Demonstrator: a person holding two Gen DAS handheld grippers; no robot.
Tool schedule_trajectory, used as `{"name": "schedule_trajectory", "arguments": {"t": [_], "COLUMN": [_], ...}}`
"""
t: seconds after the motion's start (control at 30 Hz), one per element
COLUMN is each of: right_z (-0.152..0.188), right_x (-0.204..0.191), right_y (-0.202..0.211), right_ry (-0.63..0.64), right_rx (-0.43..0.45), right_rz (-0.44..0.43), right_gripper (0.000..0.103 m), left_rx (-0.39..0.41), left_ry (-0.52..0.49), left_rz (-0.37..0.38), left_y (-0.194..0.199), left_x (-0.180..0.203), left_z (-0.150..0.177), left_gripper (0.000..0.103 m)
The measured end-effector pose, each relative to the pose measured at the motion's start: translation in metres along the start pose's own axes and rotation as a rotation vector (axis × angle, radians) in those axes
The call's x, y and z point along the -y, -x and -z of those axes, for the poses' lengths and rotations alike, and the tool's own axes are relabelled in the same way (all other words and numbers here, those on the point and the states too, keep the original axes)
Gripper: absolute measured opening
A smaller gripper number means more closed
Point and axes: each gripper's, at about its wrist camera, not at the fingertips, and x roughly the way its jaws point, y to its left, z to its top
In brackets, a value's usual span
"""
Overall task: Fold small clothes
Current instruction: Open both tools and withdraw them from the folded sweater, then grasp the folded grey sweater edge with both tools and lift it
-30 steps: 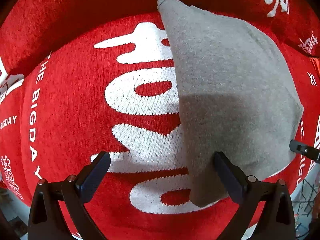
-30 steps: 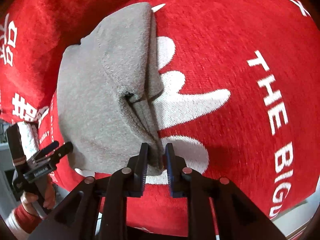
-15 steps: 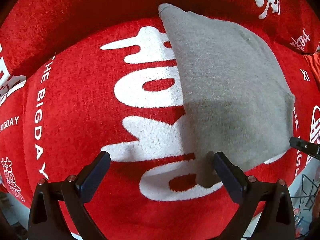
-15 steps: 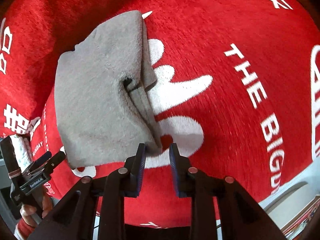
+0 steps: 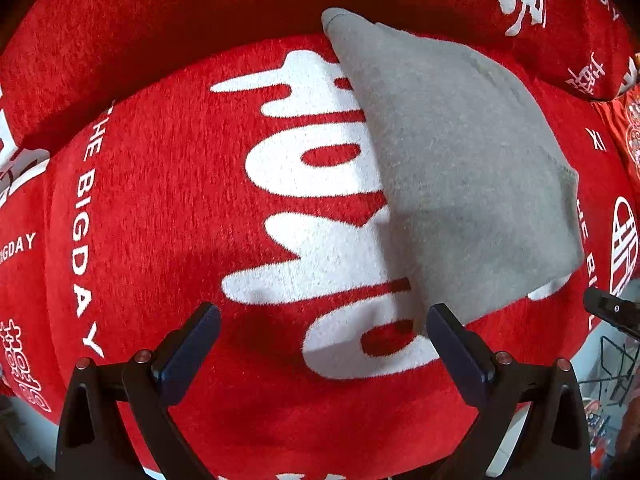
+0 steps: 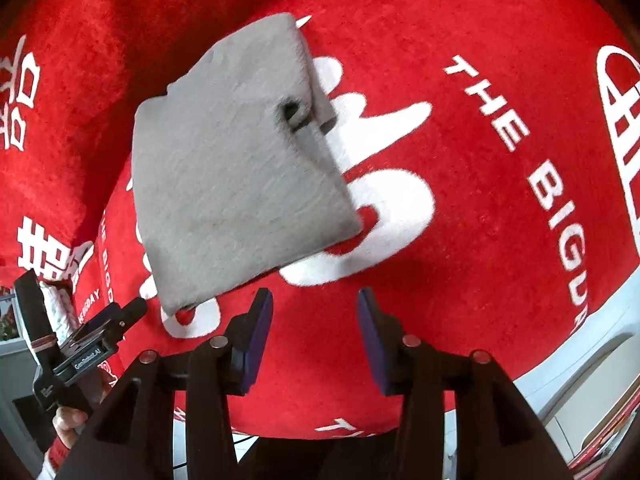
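A small grey garment (image 5: 460, 152) lies folded into a flat, roughly square shape on the red cloth with white lettering (image 5: 168, 200). It also shows in the right wrist view (image 6: 236, 176), with a small fold opening on its right edge. My left gripper (image 5: 320, 340) is open and empty, its right finger just below the garment's near corner. My right gripper (image 6: 314, 336) is open and empty, a little back from the garment's near edge. The left gripper also shows in the right wrist view (image 6: 108, 320), at the lower left.
The red cloth (image 6: 500, 200) covers a cushioned surface with a raised back part (image 5: 200, 8). Its front edge drops to a pale floor (image 6: 592, 352). The right gripper's tip (image 5: 608, 312) shows at the right edge of the left wrist view.
My right gripper opened, let go of the grey garment's edge and drew back. The garment settled flat. My left gripper drew back a little and stayed open.
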Motion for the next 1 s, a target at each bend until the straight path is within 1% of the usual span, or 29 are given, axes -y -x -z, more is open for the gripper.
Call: {"name": "schedule_trajectory", "arguments": {"t": [0.1, 0.23, 0.4, 0.47, 0.53, 0.63, 0.67, 0.73, 0.8, 0.83, 0.97, 1.0], "right_z": [-0.002, -0.015, -0.047, -0.064, -0.083, -0.108, -0.115, -0.129, -0.139, -0.144, -0.161, -0.164], "right_x": [-0.005, -0.009, -0.006, -0.003, -0.001, 0.003, 0.005, 0.011, 0.016, 0.018, 0.026, 0.028], "right_y": [-0.004, -0.001, 0.001, 0.004, 0.006, 0.004, 0.003, -0.002, -0.006, -0.009, -0.02, -0.022], "right_ry": [0.013, 0.043, 0.078, 0.083, 0.104, 0.116, 0.116, 0.106, 0.092, 0.084, 0.07, 0.071], "right_rx": [-0.019, -0.022, -0.033, -0.032, -0.033, -0.049, -0.054, -0.067, -0.078, -0.083, -0.094, -0.098], "right_rz": [-0.012, -0.037, -0.079, -0.103, -0.112, -0.12, -0.128, -0.144, -0.165, -0.178, -0.217, -0.223], "right_gripper": [0.05, 0.051, 0.051, 0.052, 0.061, 0.061, 0.062, 0.067, 0.071, 0.074, 0.076, 0.078], "left_rx": [-0.006, -0.013, 0.012, 0.021, 0.02, 0.033, 0.033, 0.037, 0.049, 0.047, 0.03, 0.033], "left_ry": [0.017, 0.064, 0.106, 0.142, 0.164, 0.167, 0.171, 0.186, 0.197, 0.196, 0.222, 0.23], "left_rz": [0.003, 0.02, 0.036, 0.061, 0.07, 0.055, 0.056, 0.077, 0.087, 0.084, 0.068, 0.062], "left_y": [-0.002, -0.001, 0.009, 0.01, 0.007, 0.0, 0.001, -0.005, -0.007, -0.01, -0.02, -0.021], "left_x": [-0.008, -0.017, -0.016, -0.014, -0.009, 0.003, 0.007, 0.012, 0.017, 0.02, 0.023, 0.022], "left_z": [0.002, -0.002, -0.022, -0.035, -0.051, -0.077, -0.08, -0.094, -0.103, -0.107, -0.114, -0.116], "left_gripper": [0.103, 0.103, 0.103, 0.103, 0.103, 0.103, 0.103, 0.103, 0.103, 0.103, 0.103, 0.103]}}
